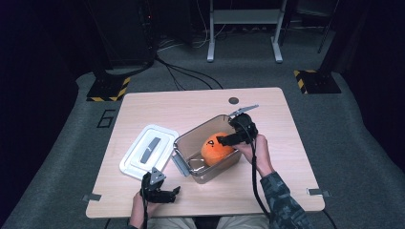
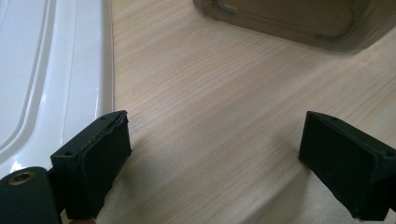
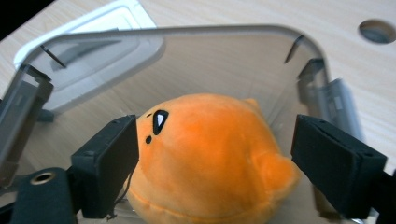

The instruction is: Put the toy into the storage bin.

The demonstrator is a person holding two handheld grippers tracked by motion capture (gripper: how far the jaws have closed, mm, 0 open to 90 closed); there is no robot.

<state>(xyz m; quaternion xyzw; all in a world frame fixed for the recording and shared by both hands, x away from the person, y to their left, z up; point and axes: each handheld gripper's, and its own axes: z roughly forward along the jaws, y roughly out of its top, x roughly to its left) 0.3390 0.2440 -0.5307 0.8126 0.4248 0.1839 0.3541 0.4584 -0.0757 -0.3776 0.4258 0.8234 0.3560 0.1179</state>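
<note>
1. Inside the clear container sits the orange plush toy, with the right gripper over it, jaws spread wide on either side.
2. Near the table's front edge, the left gripper rests beside the white lid, jaws apart and empty.
</note>
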